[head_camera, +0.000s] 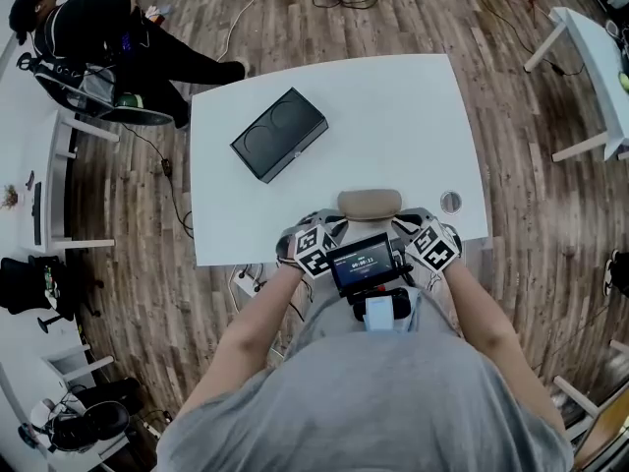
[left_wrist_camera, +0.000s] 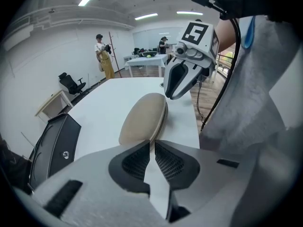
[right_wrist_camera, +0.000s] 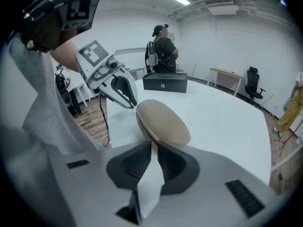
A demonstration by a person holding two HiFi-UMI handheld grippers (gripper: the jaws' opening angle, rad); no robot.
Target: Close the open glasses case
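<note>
Fingers [left_wrist_camera: 135, 162] of the left gripper [left_wrist_camera: 152, 143] are drawn almost together in the left gripper view, with only a thin slit between the pads and nothing held in it. The glasses case [left_wrist_camera: 144, 119] lies flat on the white table [left_wrist_camera: 113, 103] just beyond the tips. Its lid is down on its base, and one thin seam runs along its edge. The right gripper [left_wrist_camera: 175, 86] hangs just past the far end of the case.

In the right gripper view the right gripper's pads [right_wrist_camera: 173, 162] are likewise nearly together and grip nothing. The case [right_wrist_camera: 163, 122] sits just ahead of them, again showing only a seam. The left gripper [right_wrist_camera: 124, 91] is at the case's other end, and a black box [right_wrist_camera: 164, 83] stands well beyond the case.

From the head view the case [head_camera: 370, 205] rests between the two grippers. The black box [head_camera: 279, 134] is well apart from the case, farther off and to the left.

Judged from these views, the closing looks done, since no gap shows between lid and base. Whether the lid has fully snapped shut cannot be told, so a confirming press may be all that is left.
</note>
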